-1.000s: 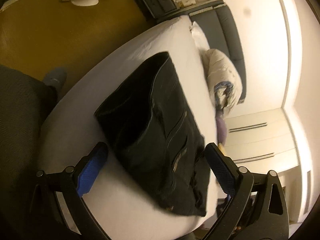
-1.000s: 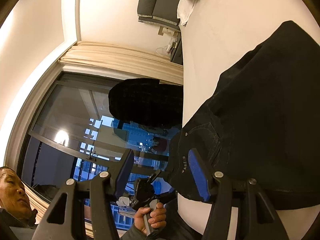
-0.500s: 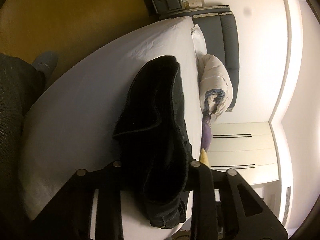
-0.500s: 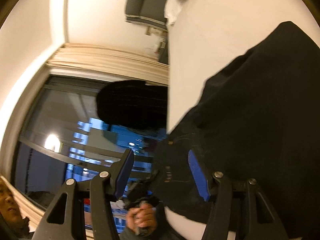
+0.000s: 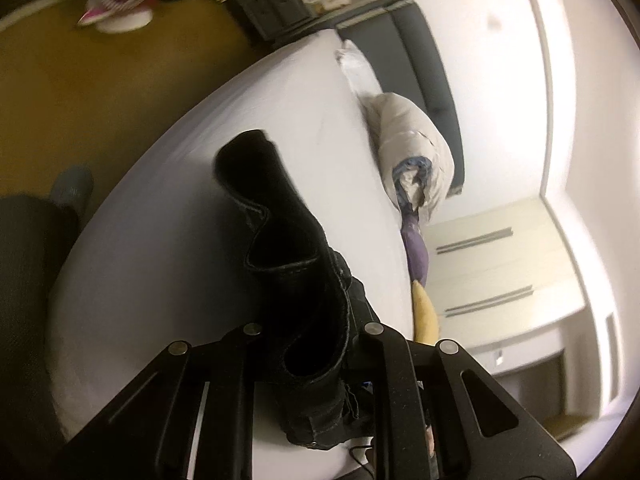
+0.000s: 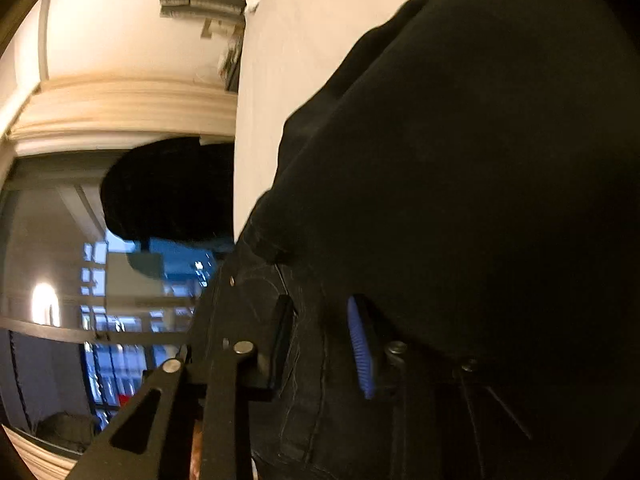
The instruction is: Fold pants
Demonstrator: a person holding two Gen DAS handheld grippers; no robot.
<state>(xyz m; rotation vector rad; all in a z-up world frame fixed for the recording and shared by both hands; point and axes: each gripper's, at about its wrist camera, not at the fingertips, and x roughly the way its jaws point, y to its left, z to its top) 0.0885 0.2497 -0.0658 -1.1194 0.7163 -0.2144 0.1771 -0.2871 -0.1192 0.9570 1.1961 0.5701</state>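
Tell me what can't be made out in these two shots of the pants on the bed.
- Left view: left claw pads, buried in the bunched pants.
- Left view: the pants' near end, behind the claw's frame.
- Right view: the pants run off the right and bottom edges; shape unknown.
- Right view: whether the closing right claw presses the fabric between its pads yet.
- Right view: bed, mostly covered by the pants.

A white duvet (image 5: 416,156) lies bunched against a grey headboard (image 5: 424,68).
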